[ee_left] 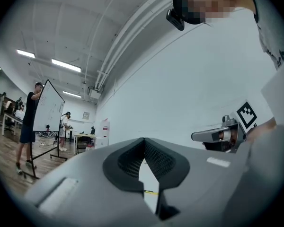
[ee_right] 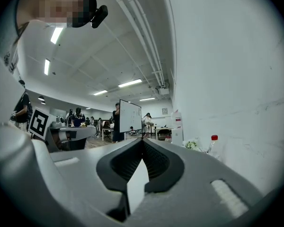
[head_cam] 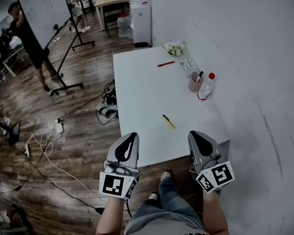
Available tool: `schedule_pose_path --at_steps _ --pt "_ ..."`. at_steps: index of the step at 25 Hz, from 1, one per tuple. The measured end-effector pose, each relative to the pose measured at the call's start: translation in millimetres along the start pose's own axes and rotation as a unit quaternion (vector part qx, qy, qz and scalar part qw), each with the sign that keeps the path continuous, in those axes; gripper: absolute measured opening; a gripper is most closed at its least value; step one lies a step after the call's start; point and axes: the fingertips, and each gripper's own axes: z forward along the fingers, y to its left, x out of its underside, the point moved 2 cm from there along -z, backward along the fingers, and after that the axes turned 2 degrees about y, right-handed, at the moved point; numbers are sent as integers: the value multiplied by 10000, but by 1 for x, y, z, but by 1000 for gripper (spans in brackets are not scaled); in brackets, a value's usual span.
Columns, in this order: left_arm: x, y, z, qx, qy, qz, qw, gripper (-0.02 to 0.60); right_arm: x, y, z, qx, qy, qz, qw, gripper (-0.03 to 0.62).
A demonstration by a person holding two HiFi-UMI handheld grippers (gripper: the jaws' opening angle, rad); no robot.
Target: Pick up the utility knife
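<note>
You hold the left gripper (head_cam: pixel 132 136) and right gripper (head_cam: pixel 194 134) at the white table's (head_cam: pixel 137 92) near edge. Both are clenched on nothing, likely for the approach. The yellow utility knife (head_cam: pixel 168 121) lies untouched on the tabletop ahead, between them.

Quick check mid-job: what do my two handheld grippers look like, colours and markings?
The left gripper and right gripper are matching smooth light-grey shells tapering to a point. Their fingers are lined inside with black ribbed pads. Each carries a white cube with black square markers at its rear. The forearms are bare, and blue jeans are worn.
</note>
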Motion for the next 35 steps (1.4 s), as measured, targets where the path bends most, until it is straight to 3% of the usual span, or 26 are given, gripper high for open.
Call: schedule_pose_path --at_steps 9,18,26,35 --pt "2 15 47 -127 -23 2 9999 20 8 -37 53 -183 334 -75 9992 -3" --pt "11 26 78 -357 109 -27 9993 18 45 -66 108 -443 1250 -96 9911 -3" --pt "25 35 98 -585 274 -78 9979 20 115 -83 139 -690 2376 107 9689 0" --pt "43 42 104 -896 443 -206 9948 20 175 -85 156 -1036 3243 85 9402 55"
